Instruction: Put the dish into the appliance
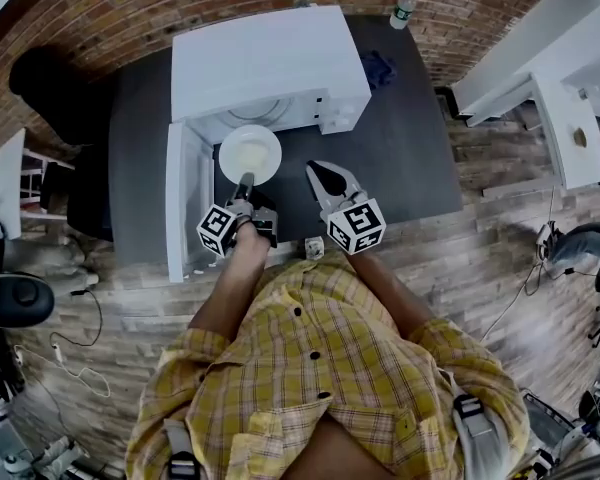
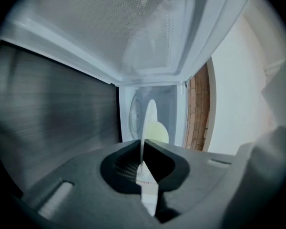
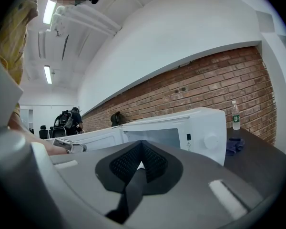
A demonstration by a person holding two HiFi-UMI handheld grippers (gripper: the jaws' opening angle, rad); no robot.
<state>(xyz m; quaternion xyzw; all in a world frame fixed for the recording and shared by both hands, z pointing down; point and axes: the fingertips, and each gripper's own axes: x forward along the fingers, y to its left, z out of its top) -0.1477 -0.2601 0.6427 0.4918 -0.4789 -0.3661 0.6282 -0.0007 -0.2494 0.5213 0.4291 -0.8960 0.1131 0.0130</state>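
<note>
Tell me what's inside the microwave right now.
Only its round turntable shows inside the microwave. The plate, clamped in the left gripper, sits at the opening; the casing hides the rest.

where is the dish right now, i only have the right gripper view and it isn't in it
Observer: In the head view the dish sits just in front of the open microwave, not yet inside.
Operator: is it held or lying on something
Observer: Held. The left hand-held gripper is shut on its near rim; the left gripper view shows the dish edge-on between the pads.
Operator: is the door in its way
Observer: No. The door is swung wide to the left in the head view, and the left gripper view looks straight into the cavity.
</note>
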